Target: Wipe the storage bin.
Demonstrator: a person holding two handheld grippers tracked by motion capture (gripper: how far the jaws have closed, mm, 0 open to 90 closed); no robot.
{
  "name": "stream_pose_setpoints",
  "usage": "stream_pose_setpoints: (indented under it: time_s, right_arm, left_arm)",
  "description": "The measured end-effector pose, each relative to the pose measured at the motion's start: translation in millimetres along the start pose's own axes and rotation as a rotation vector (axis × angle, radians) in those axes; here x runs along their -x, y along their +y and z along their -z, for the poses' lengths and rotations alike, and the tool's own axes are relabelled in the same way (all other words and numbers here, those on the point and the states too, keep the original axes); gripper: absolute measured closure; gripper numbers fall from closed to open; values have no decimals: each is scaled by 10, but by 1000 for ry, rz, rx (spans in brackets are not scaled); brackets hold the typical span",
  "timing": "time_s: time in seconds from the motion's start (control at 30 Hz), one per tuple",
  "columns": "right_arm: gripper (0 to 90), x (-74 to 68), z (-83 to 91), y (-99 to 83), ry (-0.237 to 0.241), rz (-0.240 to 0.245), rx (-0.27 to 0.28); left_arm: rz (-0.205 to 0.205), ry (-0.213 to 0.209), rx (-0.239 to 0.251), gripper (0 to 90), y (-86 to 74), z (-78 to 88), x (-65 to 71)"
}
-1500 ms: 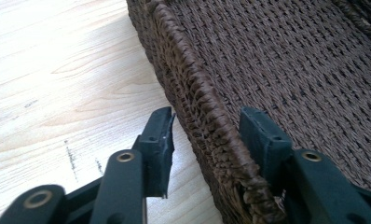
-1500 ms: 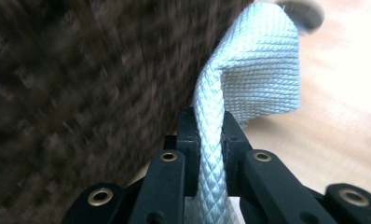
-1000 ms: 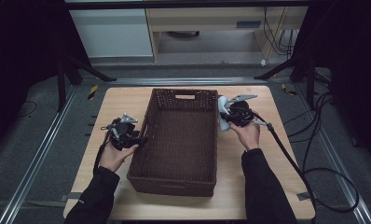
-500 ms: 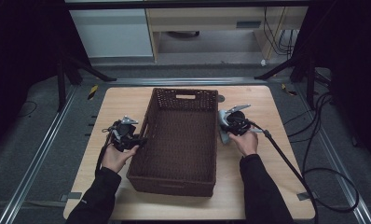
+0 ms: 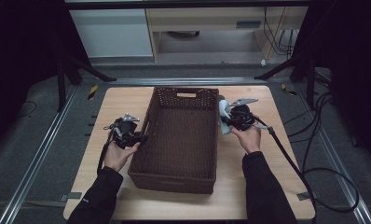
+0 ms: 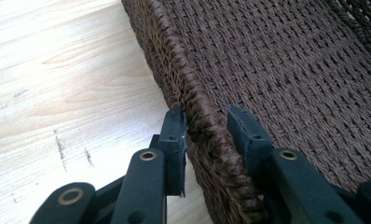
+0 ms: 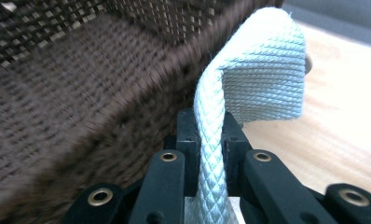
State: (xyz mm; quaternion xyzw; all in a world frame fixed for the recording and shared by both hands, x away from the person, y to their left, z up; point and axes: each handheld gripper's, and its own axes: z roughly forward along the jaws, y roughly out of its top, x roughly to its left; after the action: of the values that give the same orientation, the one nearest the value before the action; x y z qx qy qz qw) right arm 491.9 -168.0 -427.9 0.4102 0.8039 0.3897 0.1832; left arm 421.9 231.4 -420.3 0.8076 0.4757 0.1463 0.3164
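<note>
A big brown woven basket (image 5: 180, 140) sits in the middle of the pale wooden desk (image 5: 263, 186). The left tongs (image 5: 138, 138) are at the basket's left side, about halfway along it. In the left gripper view the left tongs (image 6: 206, 135) have one jaw outside the basket's thick braided rim and one jaw inside. The jaws have just been closing in on the rim, and the outer jaw touches it; I cannot tell if the inner one does. The right tongs (image 5: 224, 122) are at the basket's right side, close to its far end. In the right gripper view the right tongs (image 7: 211, 140) are squeezed tight on a pale woven cloth (image 7: 256, 79). The cloth stands up between the jaws and folds over at the top, right next to the basket's rim. In the high view the cloth (image 5: 223, 112) is a light patch just outside the basket wall.
</note>
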Motion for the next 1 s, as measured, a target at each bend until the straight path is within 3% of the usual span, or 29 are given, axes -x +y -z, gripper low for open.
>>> stream_pose_setpoints:
  time_s: [0.13,0.43,0.7,0.83,1.0]
  right_arm:
    - [825,-11,53,15,4,6,11]
    - [825,-51,-169,-212,1,12,-97]
    - [825,-17,-301,-432,16,-32,-169]
    - [825,-50,-252,-395,27,-28,-148]
    - [825,-95,3,-215,37,-6,-41]
  left_arm:
    - [-18,11,4,671,8,-1,0]
    - [-28,43,8,610,7,12,6]
    - [-44,41,38,515,-6,74,17]
    - [-64,33,48,495,-27,133,59]
    - [-88,42,35,518,-83,155,99]
